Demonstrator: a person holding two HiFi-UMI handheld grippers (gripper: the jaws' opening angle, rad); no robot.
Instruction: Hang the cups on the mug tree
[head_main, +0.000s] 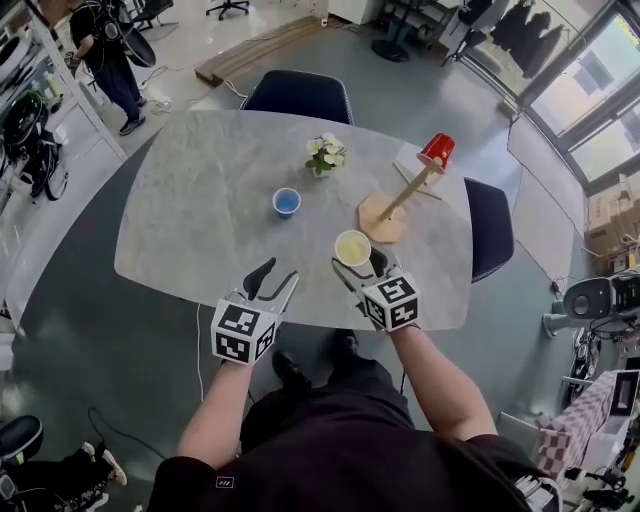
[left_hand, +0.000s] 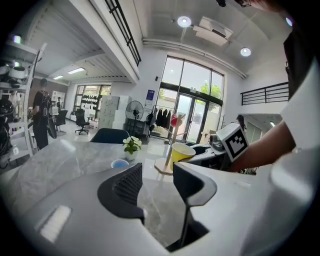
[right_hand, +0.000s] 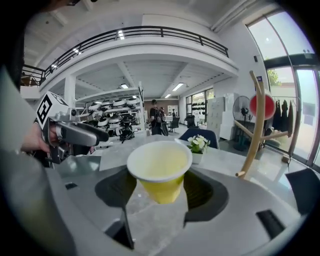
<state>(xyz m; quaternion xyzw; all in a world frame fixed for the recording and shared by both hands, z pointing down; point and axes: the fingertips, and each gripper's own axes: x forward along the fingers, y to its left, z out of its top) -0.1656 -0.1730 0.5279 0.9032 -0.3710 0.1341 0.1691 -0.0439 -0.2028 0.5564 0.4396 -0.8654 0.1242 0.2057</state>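
Note:
My right gripper (head_main: 358, 264) is shut on a yellow paper cup (head_main: 352, 247), which stands upright between its jaws (right_hand: 160, 170) near the table's front edge. Just beyond it is the wooden mug tree (head_main: 384, 215), and a red cup (head_main: 436, 152) hangs upside down on its top peg. In the right gripper view the tree (right_hand: 256, 125) and its red cup (right_hand: 263, 106) are at the right. A blue cup (head_main: 286, 202) sits upright mid-table. My left gripper (head_main: 273, 282) hovers open at the front left with nothing between its jaws (left_hand: 157, 182), and its view shows the yellow cup (left_hand: 181, 154) ahead.
A small white pot of flowers (head_main: 325, 155) stands behind the blue cup. Dark chairs sit at the far side (head_main: 297, 95) and right side (head_main: 490, 228) of the grey marble table (head_main: 190, 200). A person (head_main: 105, 60) stands at the back left by shelving.

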